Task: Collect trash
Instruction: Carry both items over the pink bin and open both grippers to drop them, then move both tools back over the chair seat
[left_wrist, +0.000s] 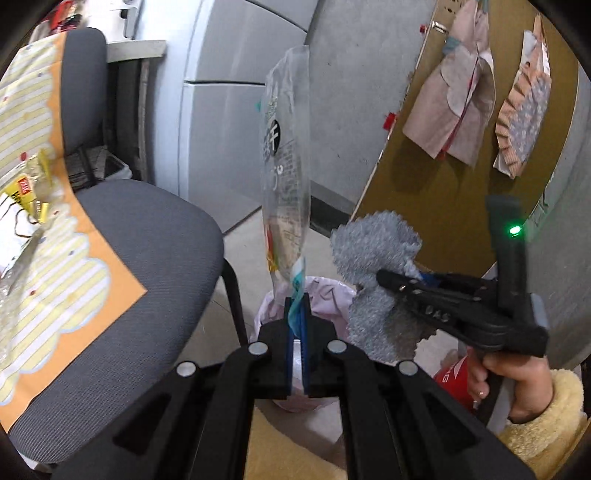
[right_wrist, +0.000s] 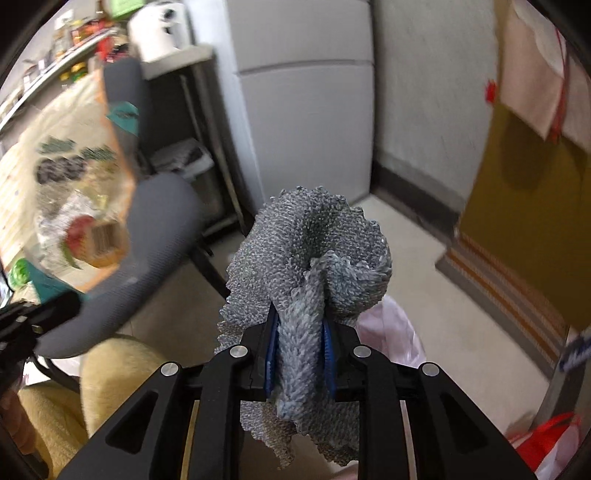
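Left tongs (left_wrist: 297, 306) pinched a clear plastic wrapper (left_wrist: 284, 162) upright over the pink-lined bin (left_wrist: 325, 295); right tongs (right_wrist: 301, 343) clamped a grey cloth (right_wrist: 310, 258) alongside; drop-off stage, I'd say; next: lower, then release.

wrapper (left_wrist: 284, 155): clear shiny plastic, thin and crinkly, with print on it
cloth (right_wrist: 310, 258): gray, fuzzy and bumpy, soft and matt
left gripper (left_wrist: 296, 317): matt black plastic, blue pads, shiny metal pins
right gripper (right_wrist: 300, 345): the same black plastic and blue pads
chair (left_wrist: 155, 236): gray woven cloth, rough and matt
bin bag (left_wrist: 325, 295): thin pale pink plastic, wrinkled
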